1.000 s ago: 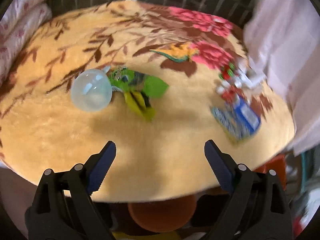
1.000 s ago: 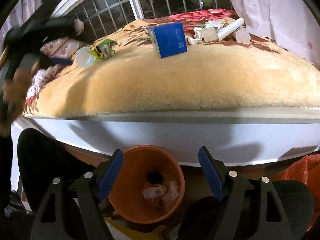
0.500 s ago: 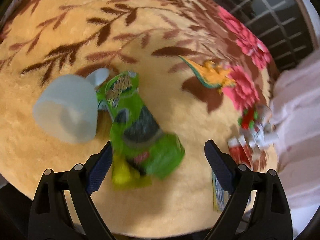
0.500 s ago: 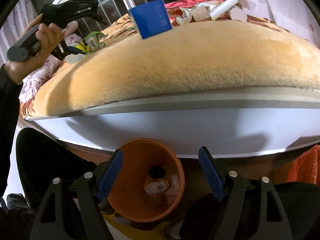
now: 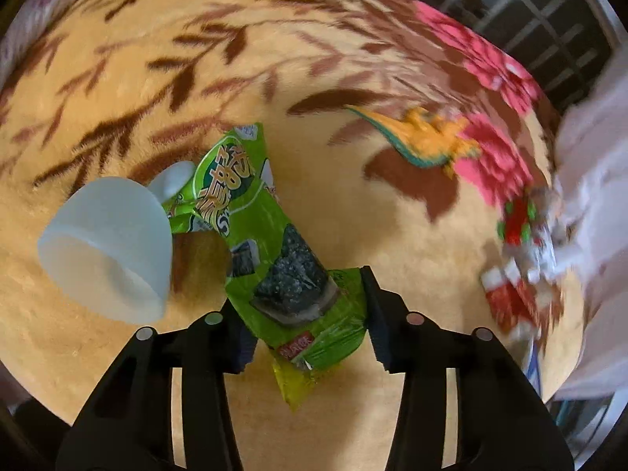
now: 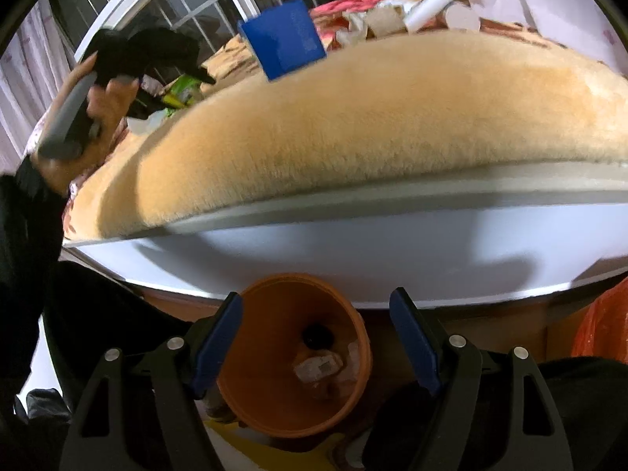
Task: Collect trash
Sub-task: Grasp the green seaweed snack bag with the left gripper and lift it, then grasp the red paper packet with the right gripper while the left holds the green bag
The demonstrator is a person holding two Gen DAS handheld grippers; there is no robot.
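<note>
The left gripper [image 5: 304, 310] had dropped from well short of the green wrapper [image 5: 271, 251] to straddle it, jaws closing, the wrapper's near end between the fingers, apparently touching both. The cup [image 5: 106, 251] lay just left. The right gripper [image 6: 316, 345] hung wide open, empty, over the orange bin [image 6: 290, 353].

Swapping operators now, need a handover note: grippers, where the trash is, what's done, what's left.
Left gripper: jaws closing around the green snack wrapper on the blanket; the wrapper is not lifted yet.
Right gripper: open, empty, above the orange bin beside the bed.
Done: a few scraps lie in the bin.
Left on the blanket: white plastic cup against the wrapper, yellow wrapper under it, blue box, red-and-white packets, paper rolls at the far end.
</note>
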